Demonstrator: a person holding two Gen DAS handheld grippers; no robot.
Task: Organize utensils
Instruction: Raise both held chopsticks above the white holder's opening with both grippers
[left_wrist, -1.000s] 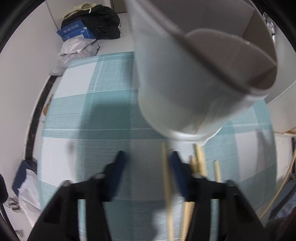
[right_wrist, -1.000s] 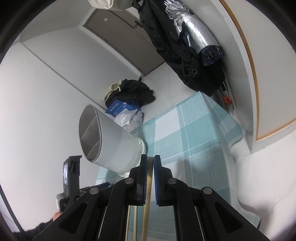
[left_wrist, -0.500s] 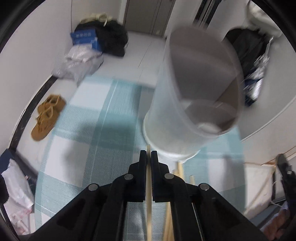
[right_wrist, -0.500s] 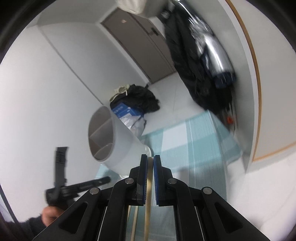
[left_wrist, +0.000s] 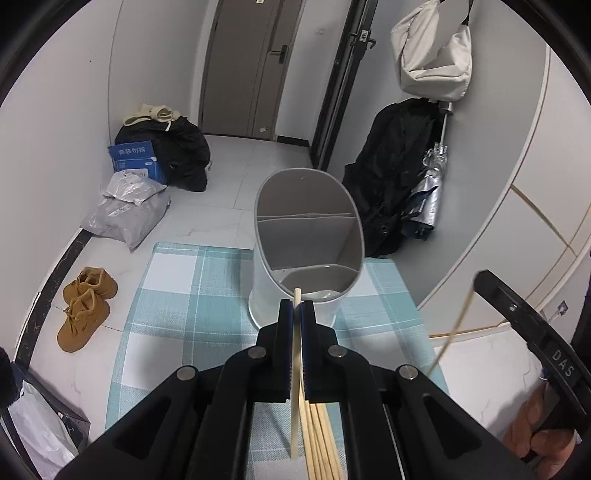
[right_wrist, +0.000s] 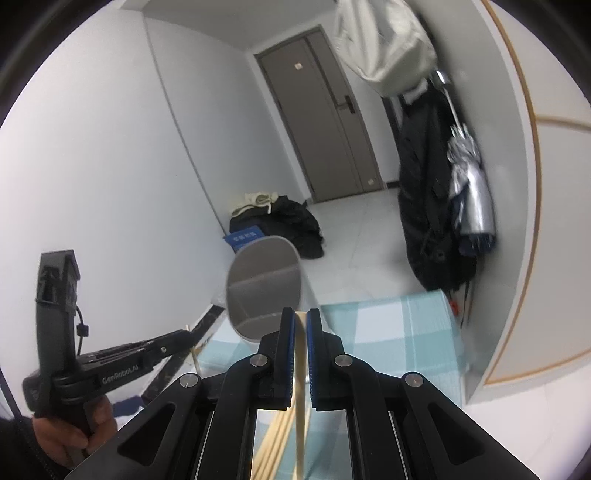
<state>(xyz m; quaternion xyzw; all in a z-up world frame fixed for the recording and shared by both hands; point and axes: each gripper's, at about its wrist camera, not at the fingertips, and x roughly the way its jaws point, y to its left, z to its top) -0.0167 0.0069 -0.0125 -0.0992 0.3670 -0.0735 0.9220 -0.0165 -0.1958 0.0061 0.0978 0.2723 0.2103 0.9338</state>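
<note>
Even indoor light, fisheye edges, slight blur

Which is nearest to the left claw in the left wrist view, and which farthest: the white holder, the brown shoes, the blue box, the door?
From the left claw:
1. Holder, just ahead on the checked mat.
2. Shoes, on the floor to the left.
3. Blue box, far left by the wall.
4. Door, at the back of the room.
</note>
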